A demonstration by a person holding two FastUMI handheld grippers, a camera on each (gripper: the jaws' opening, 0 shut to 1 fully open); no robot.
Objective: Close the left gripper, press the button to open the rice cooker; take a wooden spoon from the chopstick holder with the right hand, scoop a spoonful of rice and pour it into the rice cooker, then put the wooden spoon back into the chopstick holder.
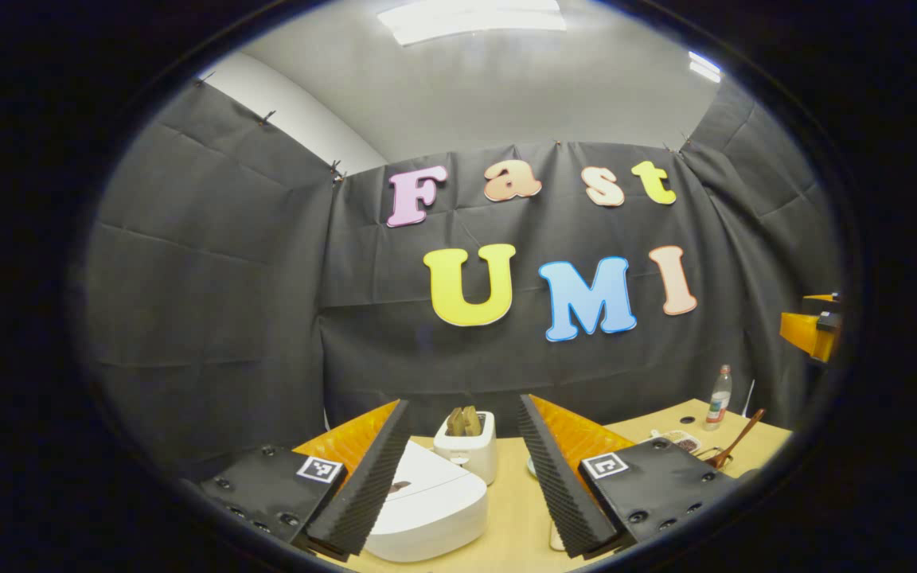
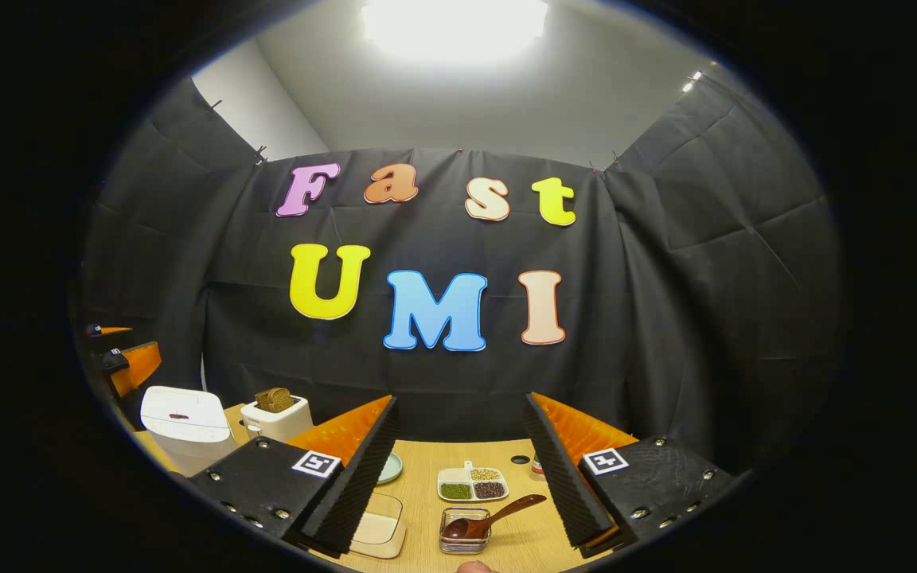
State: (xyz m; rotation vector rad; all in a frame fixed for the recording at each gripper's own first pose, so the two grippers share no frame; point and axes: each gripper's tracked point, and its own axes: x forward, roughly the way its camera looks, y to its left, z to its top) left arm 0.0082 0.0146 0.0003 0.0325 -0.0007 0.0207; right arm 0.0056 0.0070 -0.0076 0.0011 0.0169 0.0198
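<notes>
The wooden bench [image 2: 458, 458] runs along the foot of the black cloth wall and carries everything. The biggest thing on it is the white rice cooker [image 1: 427, 501], lid down, lying at the near left of the left gripper view between and just below the left tongs [image 1: 462, 477], whose two ridged fingers stand spread wide apart with nothing between them; in the right gripper view the same cooker [image 2: 186, 426] sits far to the left. Just behind it stands a white toaster [image 1: 470, 446] with slices of bread poking from its slots. The right tongs [image 2: 458, 477] are likewise spread wide and grip nothing, held over the near middle of the bench. Between their fingers, farther off, lies a white divided dish [image 2: 472, 484] holding four sorts of grain or beans, and nearer sits the chopstick holder [image 2: 463, 535], a small wire basket with the wooden spoon [image 2: 494, 516] resting in it, bowl down and handle slanting up to the right. To the left of the holder, partly behind the left finger, is a shallow clear container [image 2: 379, 529] of what seems to be pale rice, though the finger hides too much to be sure. A small pale green plate [image 2: 389, 468] lies behind that. In the left gripper view a plastic bottle [image 1: 718, 398] stands at the far right.
</notes>
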